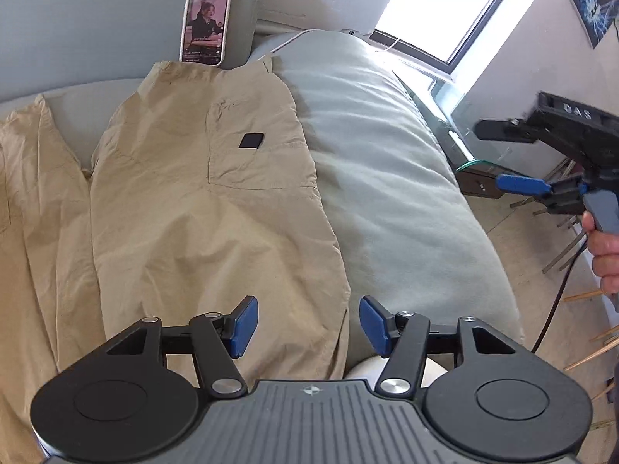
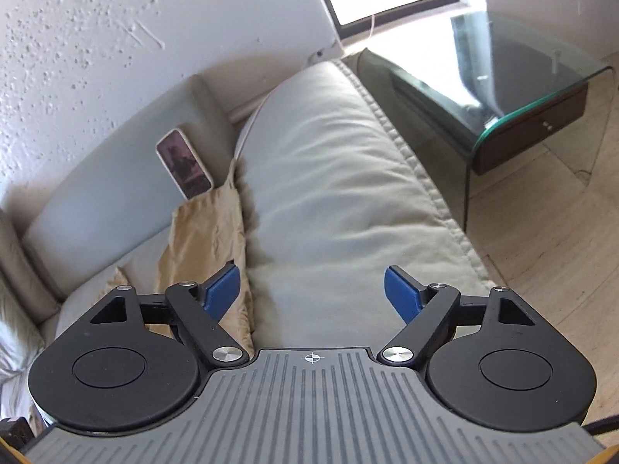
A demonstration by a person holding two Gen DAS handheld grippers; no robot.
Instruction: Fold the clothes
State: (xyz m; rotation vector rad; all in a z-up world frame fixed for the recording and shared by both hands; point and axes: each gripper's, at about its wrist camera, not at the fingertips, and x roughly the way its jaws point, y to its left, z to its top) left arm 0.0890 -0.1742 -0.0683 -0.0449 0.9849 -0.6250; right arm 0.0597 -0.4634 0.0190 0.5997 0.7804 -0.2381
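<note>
Tan trousers (image 1: 185,201) lie spread flat on a grey sofa seat (image 1: 387,178), waist toward the backrest, with a back pocket and a small black patch (image 1: 251,141). My left gripper (image 1: 307,324) is open and empty, just above the lower part of the right trouser leg. My right gripper (image 2: 311,294) is open and empty, held over the bare seat cushion (image 2: 340,178) to the right of the trousers (image 2: 209,239). The right gripper also shows in the left wrist view (image 1: 541,162), off the sofa's right edge.
A phone (image 1: 205,27) with a lit screen leans on the sofa backrest, also in the right wrist view (image 2: 185,162). A glass side table (image 2: 503,92) stands right of the sofa on a wooden floor. A window (image 1: 445,4) is behind.
</note>
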